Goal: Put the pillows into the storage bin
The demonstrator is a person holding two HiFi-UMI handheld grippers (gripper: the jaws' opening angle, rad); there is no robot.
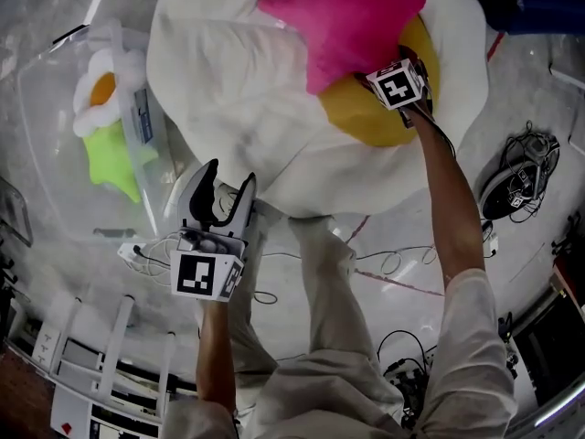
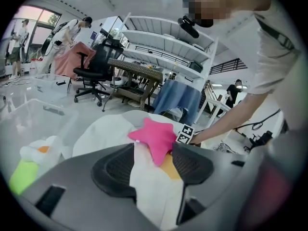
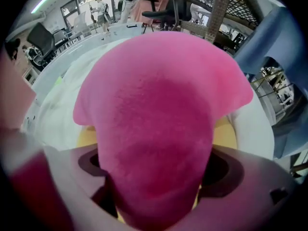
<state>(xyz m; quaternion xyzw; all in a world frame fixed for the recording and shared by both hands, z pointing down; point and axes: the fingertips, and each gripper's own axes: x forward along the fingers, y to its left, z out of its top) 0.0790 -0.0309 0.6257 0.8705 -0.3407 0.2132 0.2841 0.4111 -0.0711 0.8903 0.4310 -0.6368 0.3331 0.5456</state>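
Head view: one pink pillow (image 1: pixel 343 21), one storage bin (image 1: pixel 41 144)

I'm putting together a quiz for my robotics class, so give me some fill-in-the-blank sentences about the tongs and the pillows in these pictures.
1. The right tongs are shut on the pink pillow, which is shaped like a ____.
2. The left tongs are ____ and grip nothing.
3. In the storage bin lies a star pillow coloured ____.
4. Beneath the pink pillow spreads a big white pillow whose round centre is ____.

Missing words: star; open; green; yellow.
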